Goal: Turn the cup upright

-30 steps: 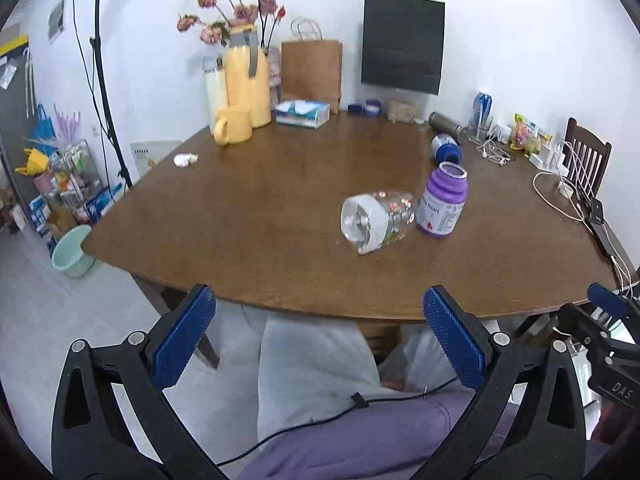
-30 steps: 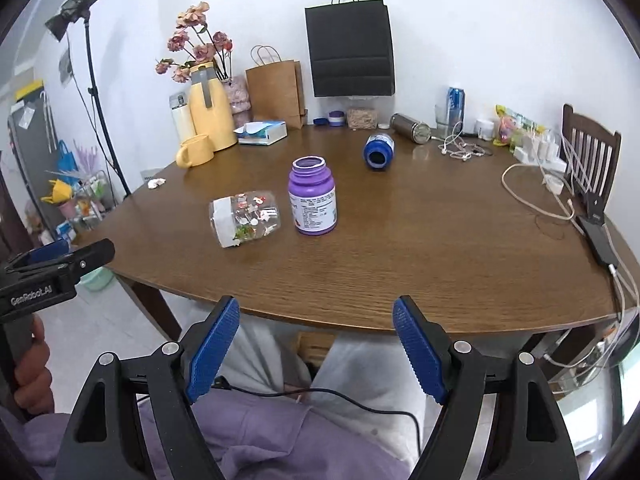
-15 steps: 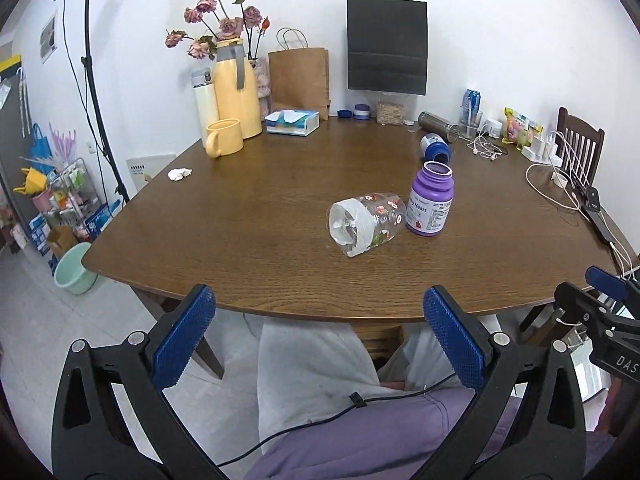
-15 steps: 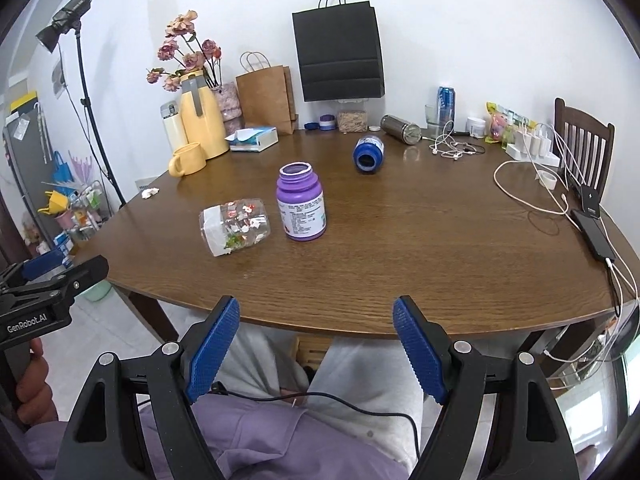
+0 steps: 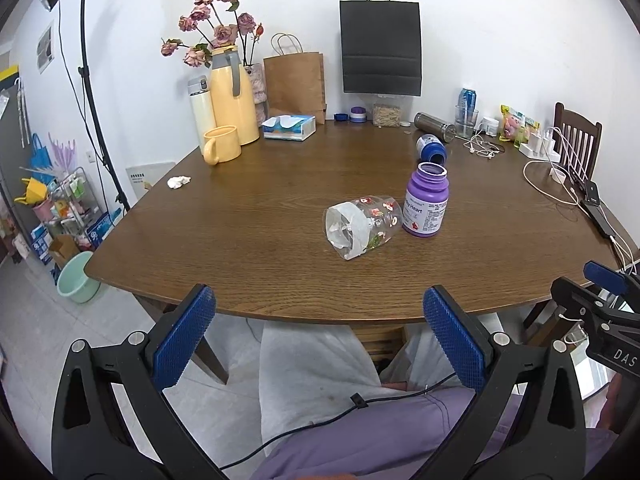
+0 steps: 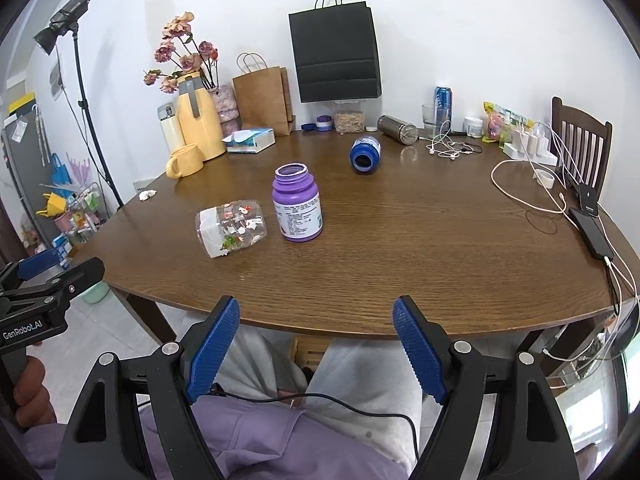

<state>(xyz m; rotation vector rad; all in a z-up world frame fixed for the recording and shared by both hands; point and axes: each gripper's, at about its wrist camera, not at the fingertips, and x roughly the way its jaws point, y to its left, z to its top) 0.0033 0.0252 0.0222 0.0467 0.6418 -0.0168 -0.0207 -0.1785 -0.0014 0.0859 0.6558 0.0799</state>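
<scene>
A clear plastic cup (image 5: 362,226) with small printed pictures lies on its side on the brown table (image 5: 256,248), its base end toward me. The same cup (image 6: 230,232) shows left of centre in the right wrist view. My left gripper (image 5: 318,344) is open and held below the table's near edge, well short of the cup. Also open and empty, my right gripper (image 6: 316,350) sits off the near edge, to the right of the cup.
A purple bottle (image 5: 427,200) stands upright touching the cup's far end. A blue bottle (image 6: 365,154) lies on its side further back. Yellow mug (image 5: 220,145), jug, tissue box, paper bags and cables (image 6: 528,196) line the back and right. A person's lap is under both grippers.
Both grippers have tilted or risen slightly, so the table sits lower in both views. The cup and bottles have not moved.
</scene>
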